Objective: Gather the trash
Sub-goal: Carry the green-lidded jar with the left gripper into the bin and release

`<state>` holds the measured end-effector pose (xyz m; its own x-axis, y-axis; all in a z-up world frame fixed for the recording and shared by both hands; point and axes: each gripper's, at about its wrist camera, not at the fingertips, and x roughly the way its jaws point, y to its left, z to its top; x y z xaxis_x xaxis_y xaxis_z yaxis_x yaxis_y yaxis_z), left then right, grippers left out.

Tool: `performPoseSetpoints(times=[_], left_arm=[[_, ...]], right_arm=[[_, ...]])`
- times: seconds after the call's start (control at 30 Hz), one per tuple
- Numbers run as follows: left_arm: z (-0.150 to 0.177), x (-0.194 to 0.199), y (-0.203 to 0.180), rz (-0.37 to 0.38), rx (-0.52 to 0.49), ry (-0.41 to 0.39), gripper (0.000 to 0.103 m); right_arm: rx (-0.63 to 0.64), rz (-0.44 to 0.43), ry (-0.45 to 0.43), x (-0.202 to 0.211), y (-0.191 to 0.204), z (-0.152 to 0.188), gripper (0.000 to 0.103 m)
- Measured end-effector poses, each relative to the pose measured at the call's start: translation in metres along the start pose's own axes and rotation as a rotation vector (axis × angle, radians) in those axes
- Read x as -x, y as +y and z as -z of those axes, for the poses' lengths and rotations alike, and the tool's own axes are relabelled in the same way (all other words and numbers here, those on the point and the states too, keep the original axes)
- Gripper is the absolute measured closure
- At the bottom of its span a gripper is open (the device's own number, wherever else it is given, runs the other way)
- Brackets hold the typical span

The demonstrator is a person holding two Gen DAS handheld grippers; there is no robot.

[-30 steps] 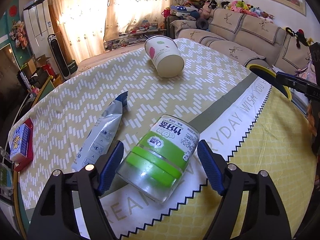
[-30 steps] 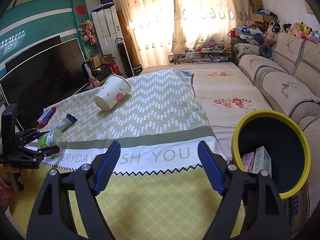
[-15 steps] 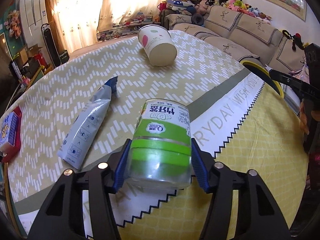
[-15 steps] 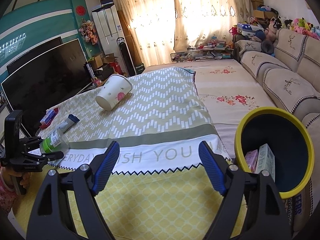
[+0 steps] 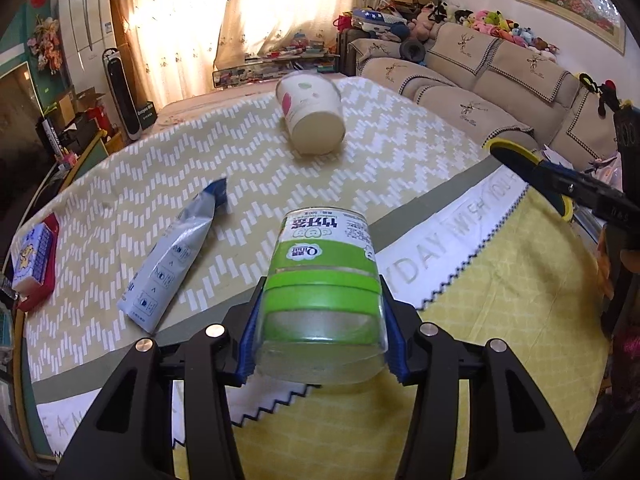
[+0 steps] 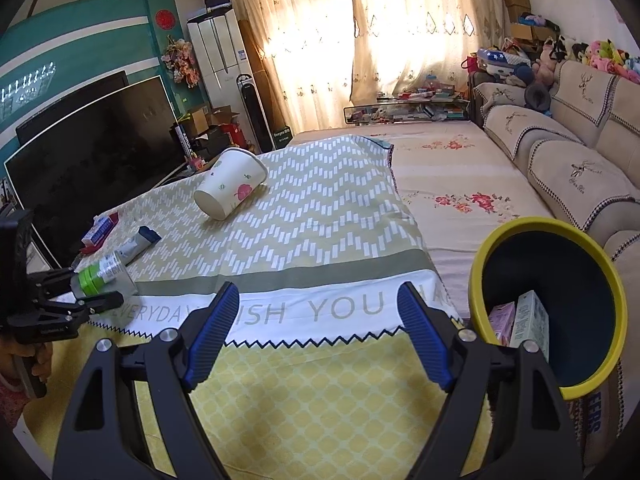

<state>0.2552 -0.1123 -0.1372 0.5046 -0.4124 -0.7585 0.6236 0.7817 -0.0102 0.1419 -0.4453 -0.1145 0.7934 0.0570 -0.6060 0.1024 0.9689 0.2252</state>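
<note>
Between the ribbed blue pads of the left tongs [image 5: 320, 338] sat a clear plastic jar with a green lid and a green-and-white printed label [image 5: 324, 280], lying on its side with its transparent base towards the camera. The jaws were closing on it, both pads pressed against its smooth cylindrical wall near the lid. In the right wrist view the same jar [image 6: 100, 274] appeared tilted, raised just off the bench [image 6: 320, 392], in the black frame of the left tongs [image 6: 80, 296].

Just left of the jar a flattened silver-grey foil pouch with a dark blue top [image 5: 172, 264] lay on the cloth. Farther off, a white paper cup with a pink and green print [image 5: 314, 114] lay tipped over, its round flat bottom facing the left camera. At the far left edge rested a small flat red-and-blue packet [image 5: 34, 258].

The right tongs [image 6: 320, 334] stood wide apart with nothing between their ridged blue pads, hanging over the bench. The cloth beneath showed a yellow lattice print, a black zigzag edge, a white band with grey lettering, an olive stripe and then a woven-looking white chevron pattern. To their right stood a round dark blue bin with a yellow rim [image 6: 612, 292], just beside the bench, holding a pale green carton [image 6: 528, 320] and a pink box [image 6: 502, 318].
</note>
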Motion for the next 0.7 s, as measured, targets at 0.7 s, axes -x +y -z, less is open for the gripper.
performPoseSetpoints(times=[0.7], left_arm=[[-0.101, -0.024, -0.2, 0.209, -0.154, -0.07, 0.053]], right_arm=[[-0.117, 0.291, -0.17, 0.124, -0.145, -0.002, 0.026]])
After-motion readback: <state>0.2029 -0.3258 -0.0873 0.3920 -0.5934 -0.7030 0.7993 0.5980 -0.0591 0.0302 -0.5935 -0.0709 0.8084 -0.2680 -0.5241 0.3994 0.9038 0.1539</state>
